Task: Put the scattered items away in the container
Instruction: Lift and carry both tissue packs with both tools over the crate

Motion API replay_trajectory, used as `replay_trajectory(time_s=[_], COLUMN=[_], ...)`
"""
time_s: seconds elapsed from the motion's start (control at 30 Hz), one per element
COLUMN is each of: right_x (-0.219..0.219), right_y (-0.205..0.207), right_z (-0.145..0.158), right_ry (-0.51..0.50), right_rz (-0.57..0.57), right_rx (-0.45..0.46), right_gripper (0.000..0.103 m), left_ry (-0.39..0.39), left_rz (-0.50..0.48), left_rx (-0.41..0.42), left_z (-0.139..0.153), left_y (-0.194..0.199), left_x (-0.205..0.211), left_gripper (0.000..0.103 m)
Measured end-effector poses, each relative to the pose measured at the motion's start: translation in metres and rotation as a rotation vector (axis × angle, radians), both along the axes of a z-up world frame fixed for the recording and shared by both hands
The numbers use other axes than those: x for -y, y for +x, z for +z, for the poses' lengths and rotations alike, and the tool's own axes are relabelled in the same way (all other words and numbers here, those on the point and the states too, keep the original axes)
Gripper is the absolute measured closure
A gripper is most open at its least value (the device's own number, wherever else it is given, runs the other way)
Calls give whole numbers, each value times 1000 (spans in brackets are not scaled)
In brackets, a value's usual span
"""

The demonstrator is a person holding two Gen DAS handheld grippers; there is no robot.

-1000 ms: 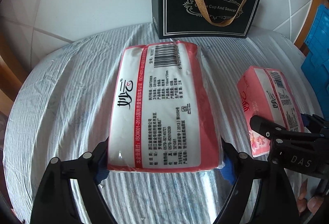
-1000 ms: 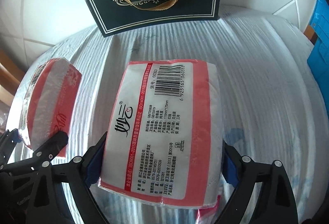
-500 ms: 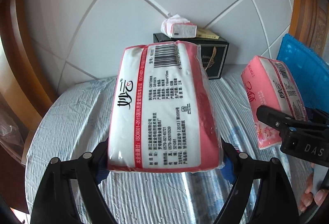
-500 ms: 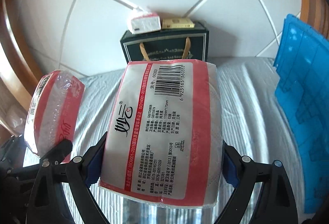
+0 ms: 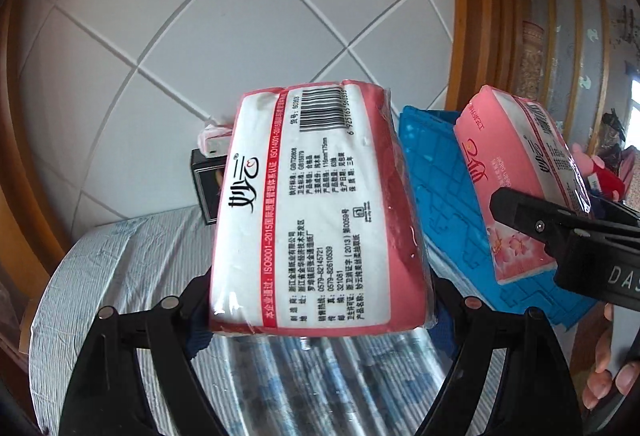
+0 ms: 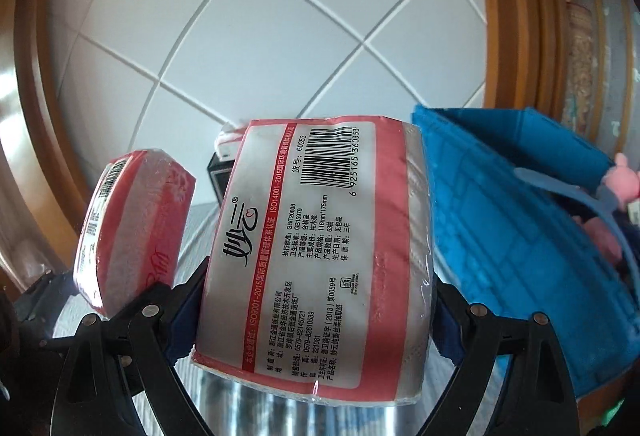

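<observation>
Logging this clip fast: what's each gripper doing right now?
Left gripper: closed on a tissue pack, held in the air.
Right gripper: closed on another tissue pack, also lifted.

In front of me is a wall of big white tiles (image 5: 208, 36) with grey joints, laid diagonally. A curved wooden frame (image 6: 504, 16) borders it. Below lies the table (image 5: 132, 264) under a pale striped cloth, in daylight.

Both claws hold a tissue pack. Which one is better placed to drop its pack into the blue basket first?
Probably the right claw. Its tissue pack is beside the blue basket, which fills that view's right side. The left claw holds its pack on the far side of it.
</observation>
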State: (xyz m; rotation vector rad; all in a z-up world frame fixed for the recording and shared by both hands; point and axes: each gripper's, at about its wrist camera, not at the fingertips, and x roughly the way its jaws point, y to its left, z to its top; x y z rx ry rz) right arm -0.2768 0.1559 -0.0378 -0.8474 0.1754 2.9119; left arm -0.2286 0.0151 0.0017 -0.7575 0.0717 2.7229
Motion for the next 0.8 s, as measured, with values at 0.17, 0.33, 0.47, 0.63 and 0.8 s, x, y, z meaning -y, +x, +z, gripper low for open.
replay_trajectory(time_s=[0.17,0.33,0.47,0.63,0.8], right_x=[-109,-227,-306,-378,-410], right_y=[49,74,88,89,76], right_z=[28,44,43,29,-2], right_ry=[61,139,136,95,40], right_rz=[-49,-49,-73,-103,-89], right_rx=[-67,-73,-29,8,70], right_gripper=[10,10,10,10,10], left_ry=[39,79,46,-31,-134], left_rz=[-77,-147,-191,-209,-172], left_rx=[-66,-80,7,56,149], left_z=[17,31,31,23,3], left_y=[31,47,41,40,20], left_x=[-125,-261,-348,-406,-438], left_gripper=[19,19,19,19,19])
